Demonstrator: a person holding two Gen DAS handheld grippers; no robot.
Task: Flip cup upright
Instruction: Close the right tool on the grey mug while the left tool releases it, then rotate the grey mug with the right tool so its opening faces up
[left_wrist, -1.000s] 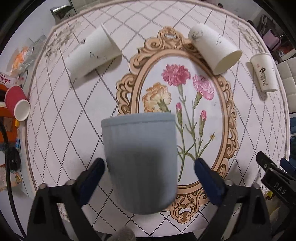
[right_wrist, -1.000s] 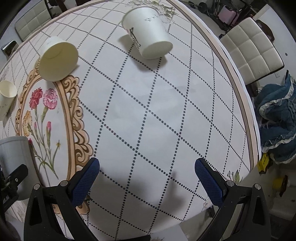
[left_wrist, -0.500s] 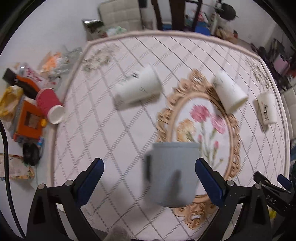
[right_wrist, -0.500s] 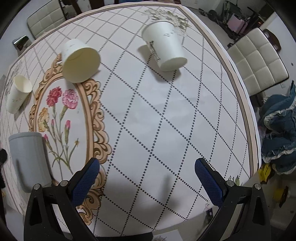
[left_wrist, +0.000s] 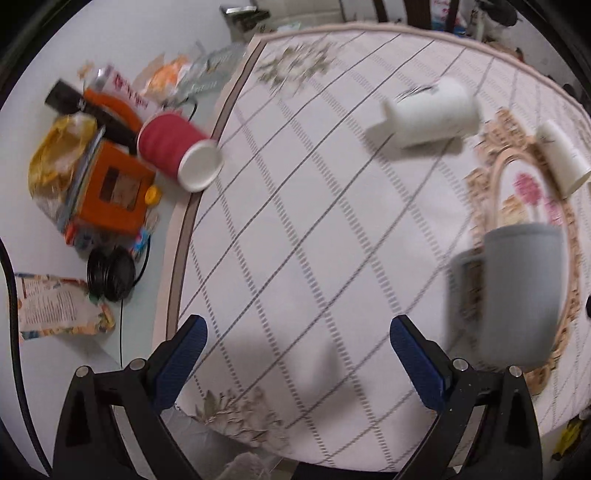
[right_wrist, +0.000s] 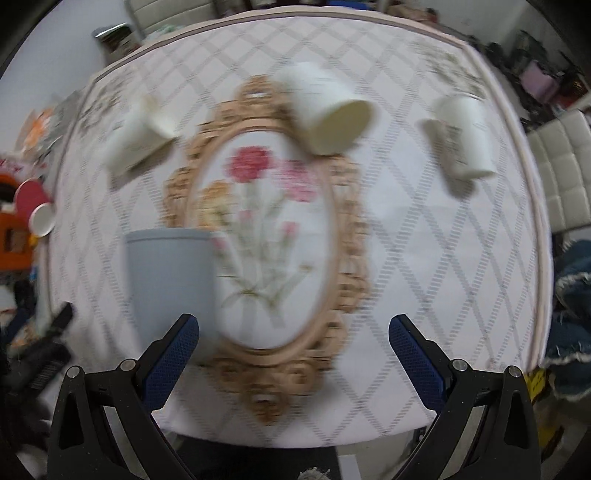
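Red cup (left_wrist: 180, 151) lies on its side at the worktop's (left_wrist: 303, 236) left edge, beside clutter. Left tool (left_wrist: 295, 350) is spread wide over bare cloth, gripping nothing. Grey cup (right_wrist: 170, 275) stands rim-up on the floral oval's left border; white paper cups (right_wrist: 334, 116) lie tipped behind it, and right tool (right_wrist: 293, 347) is equally spread, empty.

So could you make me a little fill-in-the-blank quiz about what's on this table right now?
1. The grey cup stands ____ on the tablecloth.
2. The red cup lies on its ____.
3. Both the left gripper and the right gripper are ____.
4. The number of white paper cups in the right wrist view is ____.

Missing words: upright; side; open; three
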